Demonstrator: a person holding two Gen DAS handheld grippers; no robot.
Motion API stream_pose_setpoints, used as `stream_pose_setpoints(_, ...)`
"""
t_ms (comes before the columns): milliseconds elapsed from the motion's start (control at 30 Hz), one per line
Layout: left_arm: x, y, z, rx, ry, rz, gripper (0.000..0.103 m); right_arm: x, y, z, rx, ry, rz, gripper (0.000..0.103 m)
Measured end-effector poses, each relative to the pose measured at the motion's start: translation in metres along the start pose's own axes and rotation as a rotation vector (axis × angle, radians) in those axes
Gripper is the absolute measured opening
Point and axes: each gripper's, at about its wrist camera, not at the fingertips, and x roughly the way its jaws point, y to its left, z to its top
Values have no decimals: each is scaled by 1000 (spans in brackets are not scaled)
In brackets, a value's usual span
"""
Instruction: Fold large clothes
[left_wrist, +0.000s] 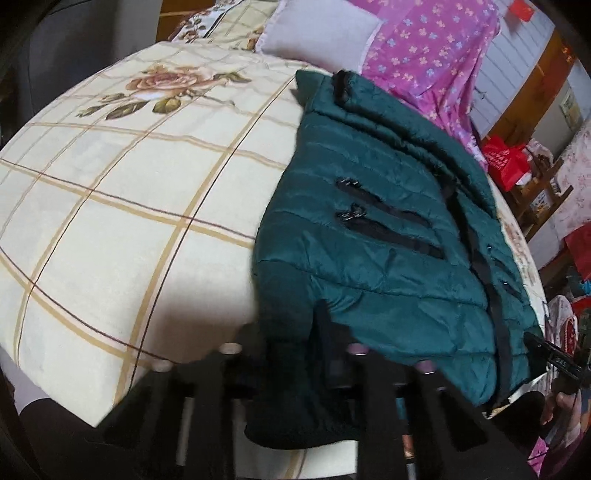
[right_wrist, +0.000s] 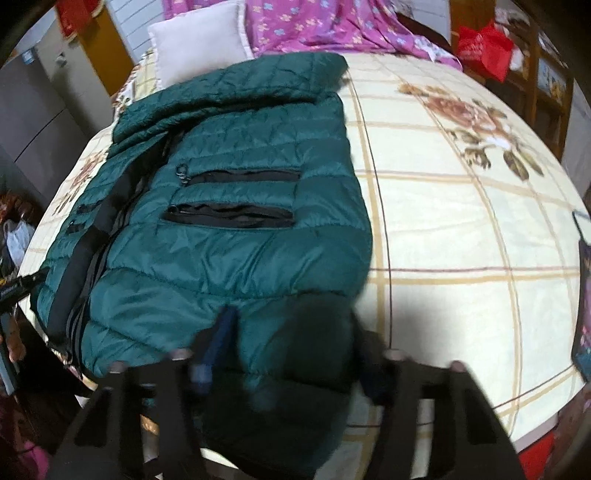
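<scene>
Lying flat on bed (left_wrist: 110, 221), green puffer jacket (left_wrist: 369, 229) is covering one side of checked floral bedsheet (right_wrist: 461, 240), hem hanging over near edge. Left hand-held gripper (left_wrist: 291, 354) is pinching jacket hem, jaws fully closed on fabric. Right hand-held gripper (right_wrist: 295, 354) is standing narrow around other hem corner; whether pads press, cannot tell. White pillow (right_wrist: 199, 40) and pink flowered blanket (left_wrist: 424, 48) lying beyond collar.
</scene>
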Motion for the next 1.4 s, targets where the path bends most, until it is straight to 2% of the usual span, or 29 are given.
stream_pose_setpoints(100,-7,-6,-3,25,-21,-7,0,-6,-2,1,-5,-9,13,25)
stream_pose_setpoints(200,-14,-14,-6,55,-32,-5,0,-12,-5,0,-12,-15,14,21)
stream_pose_setpoints(433,-18,-18,-12,96,-5,-11,0,-18,-14,0,0,-4,21,20)
stream_pose_setpoints(467,-17,-16,-11,95,-4,-4,0,-17,-16,0,5,-3,31,22)
stream_pose_setpoints(533,-13,-11,-10,67,10,7,0,-16,-21,0,32,5,42,34)
stream_pose_setpoints(567,-11,-9,-9,58,15,10,0,-13,-24,-1,50,21,53,46)
stream_pose_setpoints(600,-9,-8,-9,53,21,24,6,-11,-25,-1,63,32,64,55)
stream_pose_setpoints(800,1,-10,-15,63,34,59,29,-5,-29,-9,73,55,142,61)
stream_pose_setpoints(967,6,-9,-17,13,36,49,34,-2,-19,-11,14,33,142,65)
stream_pose_setpoints(1033,6,-8,-17,7,38,36,34,-2,-13,-11,-27,31,141,59)
stream_pose_setpoints(1067,6,-8,-16,15,41,31,31,-2,-10,-11,-35,25,151,44)
stream_pose_setpoints(1100,5,-9,-15,28,43,24,19,-3,-10,-10,-36,18,156,36)
stream_pose_setpoints(1133,4,-10,-15,35,39,25,13,-6,-9,-9,-35,5,160,32)
stream_pose_setpoints(1167,-1,-10,-13,46,26,28,2,-8,-9,-7,-33,-9,163,24)
stream_pose_setpoints(1267,-15,-12,-6,44,-25,-5,0,-24,-6,2,-34,-73,189,18)
stream_pose_setpoints(1400,-39,-18,13,44,-114,-54,0,-48,-2,20,-45,-143,228,17)
